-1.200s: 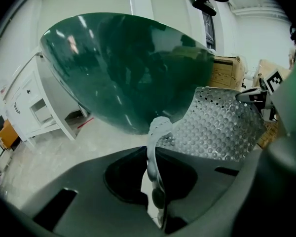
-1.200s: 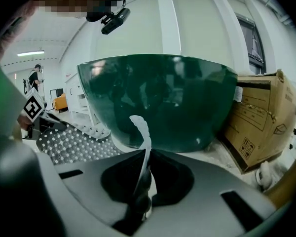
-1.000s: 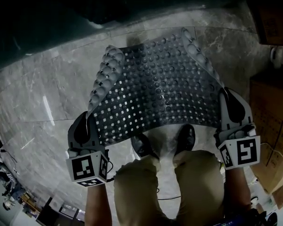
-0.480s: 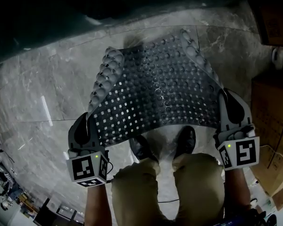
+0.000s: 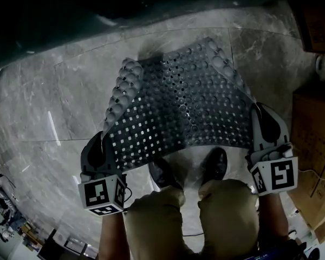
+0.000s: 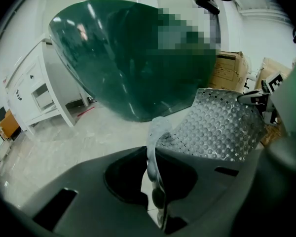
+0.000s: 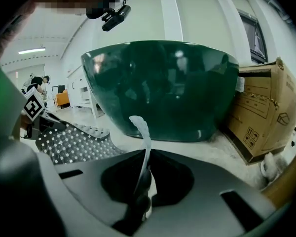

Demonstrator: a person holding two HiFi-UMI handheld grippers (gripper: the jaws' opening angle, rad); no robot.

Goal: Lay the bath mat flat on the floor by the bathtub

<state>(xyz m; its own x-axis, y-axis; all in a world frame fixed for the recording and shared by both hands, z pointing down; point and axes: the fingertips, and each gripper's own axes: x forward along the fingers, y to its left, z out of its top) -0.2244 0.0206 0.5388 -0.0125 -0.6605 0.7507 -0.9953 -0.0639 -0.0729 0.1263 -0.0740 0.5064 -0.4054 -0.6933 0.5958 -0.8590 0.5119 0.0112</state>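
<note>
In the head view the bath mat [image 5: 179, 102] hangs over the floor [image 5: 49, 107] between left claw [image 5: 100, 141] and right claw [image 5: 258, 122], far edge toward the bathtub [image 5: 70, 15]; the left gripper view shows its jaws clamped on the mat's edge, the right gripper view likewise.

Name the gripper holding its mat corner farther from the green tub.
The left gripper: its corner of the dark perforated bath mat sits farther back than the right gripper's.

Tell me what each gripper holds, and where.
Both hold the bath mat: left gripper pinches its near-left edge, right gripper its near-right edge.
</note>
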